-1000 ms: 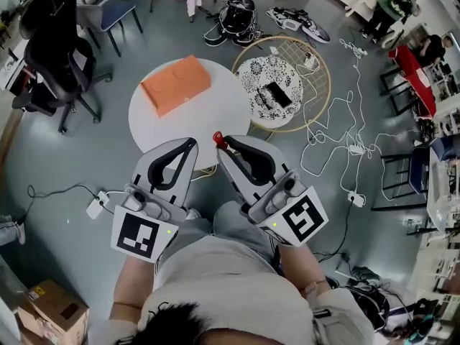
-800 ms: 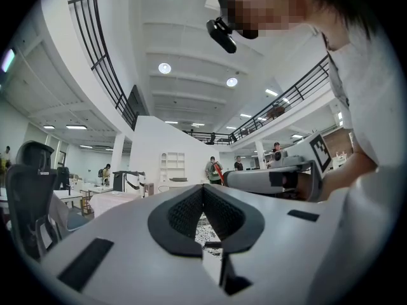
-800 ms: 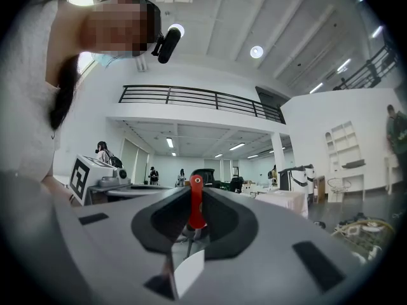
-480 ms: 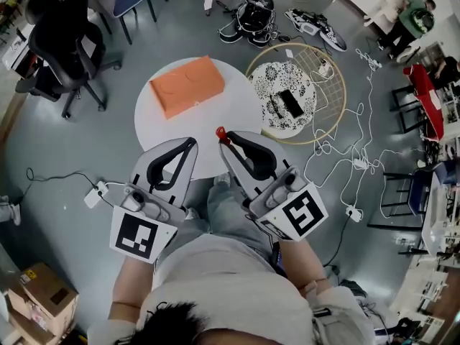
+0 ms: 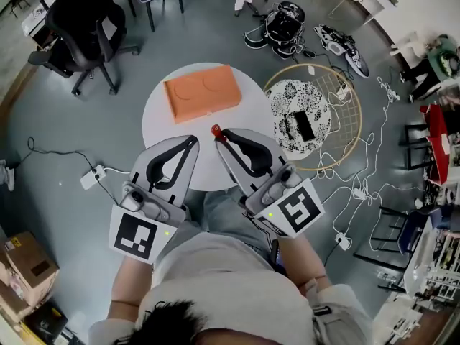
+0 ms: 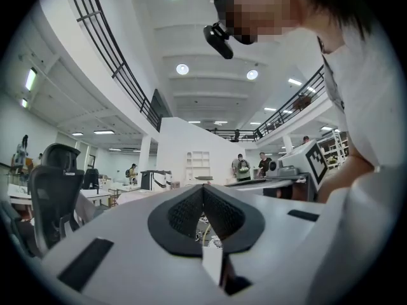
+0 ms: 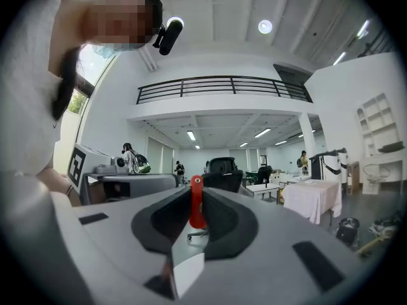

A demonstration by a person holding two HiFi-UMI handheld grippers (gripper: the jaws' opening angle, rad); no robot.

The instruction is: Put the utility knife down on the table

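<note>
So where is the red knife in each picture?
Head view: red utility knife pokes from the right gripper's tip, centre.
Left gripper view: not in it.
Right gripper view: centre, upright between the fingers.
Shared landmark: the right gripper; its marker cube shows at right in the left gripper view.

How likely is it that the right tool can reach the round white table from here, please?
Probably yes: the right tool, shut on the utility knife, hangs over the table's bare near edge, with nothing between.
</note>
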